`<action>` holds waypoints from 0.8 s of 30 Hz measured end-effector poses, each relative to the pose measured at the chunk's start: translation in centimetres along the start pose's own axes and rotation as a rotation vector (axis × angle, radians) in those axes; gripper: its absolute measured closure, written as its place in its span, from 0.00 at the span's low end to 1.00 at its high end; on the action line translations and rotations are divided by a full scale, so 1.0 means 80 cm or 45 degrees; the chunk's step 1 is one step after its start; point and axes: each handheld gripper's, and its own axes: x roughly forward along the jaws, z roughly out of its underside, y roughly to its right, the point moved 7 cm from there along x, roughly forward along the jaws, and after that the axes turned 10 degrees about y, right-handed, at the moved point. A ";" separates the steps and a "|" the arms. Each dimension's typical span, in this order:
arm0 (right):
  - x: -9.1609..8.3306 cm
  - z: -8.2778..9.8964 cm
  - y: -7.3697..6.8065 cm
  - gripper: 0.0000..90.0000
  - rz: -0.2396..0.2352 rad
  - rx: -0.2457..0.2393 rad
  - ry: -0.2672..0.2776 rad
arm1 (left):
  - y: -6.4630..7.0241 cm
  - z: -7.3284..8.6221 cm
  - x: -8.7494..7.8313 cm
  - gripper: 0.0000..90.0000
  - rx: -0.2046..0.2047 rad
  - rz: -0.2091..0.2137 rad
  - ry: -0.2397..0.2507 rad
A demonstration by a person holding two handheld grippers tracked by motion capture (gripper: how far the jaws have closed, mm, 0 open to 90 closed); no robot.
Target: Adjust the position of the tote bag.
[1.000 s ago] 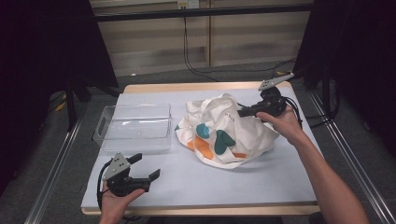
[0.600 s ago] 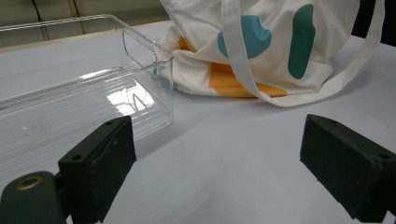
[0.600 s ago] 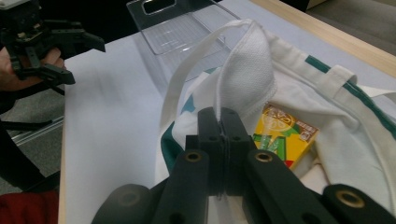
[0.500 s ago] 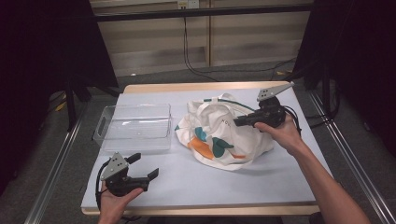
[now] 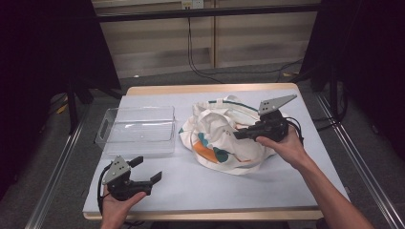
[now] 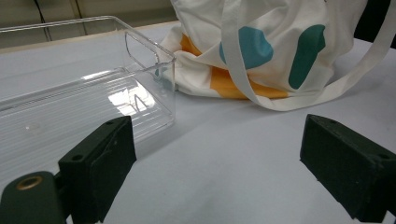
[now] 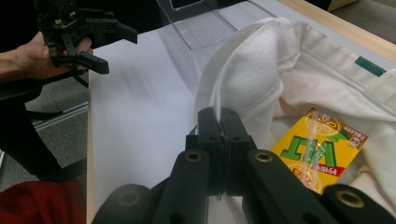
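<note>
Right gripper (image 7: pixel 219 114) clamping rim of white cloth tote bag (image 5: pixel 215 131), holding mouth open (yellow juice carton (image 7: pixel 320 149) lying inside). Left gripper (image 5: pixel 145 171) idling, jaws apart. Next: reaching in for carton.

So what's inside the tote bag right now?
In the tote bag, held open by the right gripper pinching its rim, lies a yellow drink carton with a lemon print. Folded cloth covers the rest of the inside, so anything else stays hidden.
</note>
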 end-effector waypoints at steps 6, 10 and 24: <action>0.001 0.013 -0.009 0.99 -0.013 0.027 0.023 | 0.001 0.001 0.000 0.11 0.001 0.008 -0.005; 0.001 0.015 -0.017 0.99 -0.032 0.019 0.035 | 0.003 0.001 0.002 0.12 0.008 0.009 -0.015; 0.016 0.050 -0.048 0.99 -0.132 0.054 0.035 | 0.003 0.003 0.004 0.12 0.013 0.012 -0.027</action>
